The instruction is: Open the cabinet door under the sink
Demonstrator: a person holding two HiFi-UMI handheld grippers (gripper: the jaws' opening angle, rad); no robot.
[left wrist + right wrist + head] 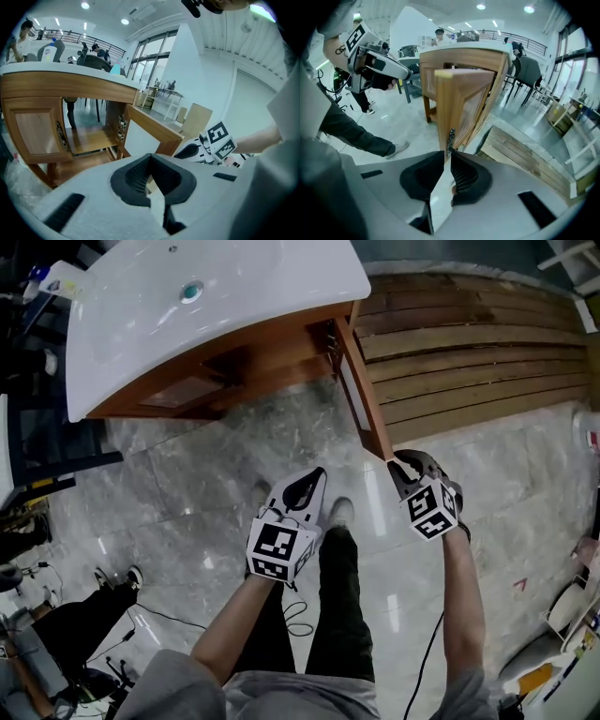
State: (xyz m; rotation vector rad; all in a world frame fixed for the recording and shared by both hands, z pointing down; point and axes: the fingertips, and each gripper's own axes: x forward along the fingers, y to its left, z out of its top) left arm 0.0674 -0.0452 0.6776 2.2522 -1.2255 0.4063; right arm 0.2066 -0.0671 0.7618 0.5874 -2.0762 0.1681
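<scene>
Starting at the right gripper (448,151), what does it hold?
— Item 1, right gripper: jaws pinching the small metal handle (450,139) on the free edge of the door (457,101), centre of its own view.

And the door itself?
— Item 2, door: wood, hinged to the cabinet (234,362) under the white sink (112,343). In the head view it stands swung well out from the cabinet front, running from upper centre down to the gripper at centre right. The shelf inside shows in the left gripper view, left of centre.

Left gripper (314,479)?
— Item 3, left gripper: jaws pressed together, nothing between them. It hangs over the floor (187,493) at middle frame, apart from the door and the cabinet.

Anything else nearby?
— Item 4, wooden boards (469,352), upper right of the head view, lying on the far side of the door.

Which step is this?
— Judged as the late part of the pull: the opening is exposed and the handle not yet let go.

Next move?
— Probably a little more swing along the hinge arc, if wanted, then spreading the jaws and backing straight off the handle so the door is not dragged back.
</scene>
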